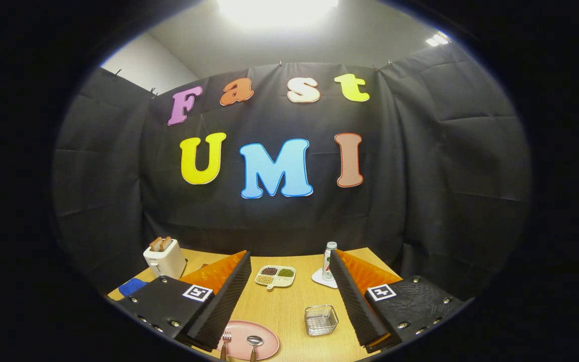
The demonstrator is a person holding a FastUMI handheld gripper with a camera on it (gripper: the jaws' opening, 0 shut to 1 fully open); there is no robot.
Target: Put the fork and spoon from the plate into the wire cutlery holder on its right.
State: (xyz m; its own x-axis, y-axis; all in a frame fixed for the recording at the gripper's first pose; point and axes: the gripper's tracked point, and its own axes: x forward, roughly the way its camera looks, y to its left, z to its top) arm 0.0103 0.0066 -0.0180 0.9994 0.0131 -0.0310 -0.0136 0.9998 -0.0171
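A pink plate point(265, 338) lies on the wooden table, low between my fingers. On it rest a fork point(226, 341) at the left and a spoon point(255, 343) beside it, handles pointing toward me. To the plate's right stands the small wire cutlery holder point(321, 320), empty as far as I can see. My gripper point(289, 261) is open, held high above the table, with nothing between its fingers. The plate sits near the left finger point(229, 296), the holder near the right finger point(352, 296).
A white toaster point(165, 261) with toast stands at the back left, with a blue object point(131, 286) in front of it. A divided dish of grains point(275, 276) sits mid-table beyond the plate. A small bottle point(328, 261) stands on a white coaster at the back right.
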